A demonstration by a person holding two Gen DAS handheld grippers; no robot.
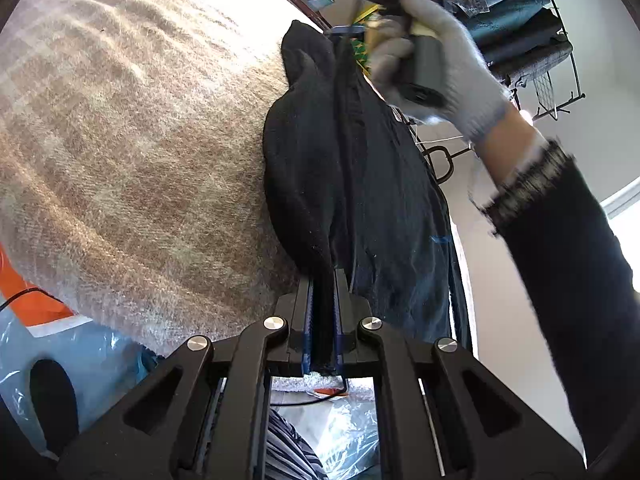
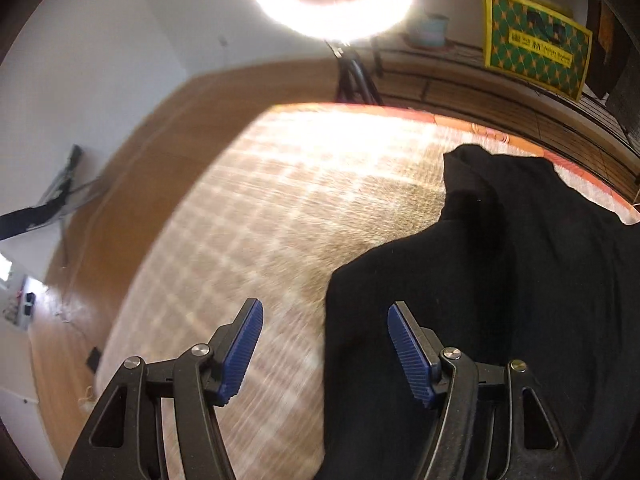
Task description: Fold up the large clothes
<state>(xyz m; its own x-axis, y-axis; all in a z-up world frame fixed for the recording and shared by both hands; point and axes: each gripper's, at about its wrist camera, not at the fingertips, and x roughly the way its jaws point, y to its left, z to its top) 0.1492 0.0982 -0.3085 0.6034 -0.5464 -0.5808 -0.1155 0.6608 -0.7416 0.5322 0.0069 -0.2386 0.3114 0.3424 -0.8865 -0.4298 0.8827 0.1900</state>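
Left tool (image 1: 324,312): your jaws are pressed together on a fold of the black garment (image 1: 360,184); the cloth runs up and away from the pads.
Right tool (image 2: 325,344): your jaws stand apart, blue pads (image 2: 243,350) facing each other with nothing pinched between them; the tool hangs above the garment's edge, one finger over the black cloth, the other over the blanket.
Black garment (image 2: 500,280): dark knit, bunched and partly draped, lying on the plaid blanket toward its right side in the right wrist view.
Plaid blanket (image 1: 132,152): beige and cream check, fuzzy, spread across the surface under the garment; an orange edge shows at its far side.
Your right hand (image 1: 448,68): in a pale knit glove, dark sleeve at the wrist, wrapped around a dark handle above the garment.
Clothes rack (image 1: 528,32): dark wire frame carrying folded denim and dark textiles, well behind the garment.
Floor (image 2: 168,132): brown wood boards beside the blanket.
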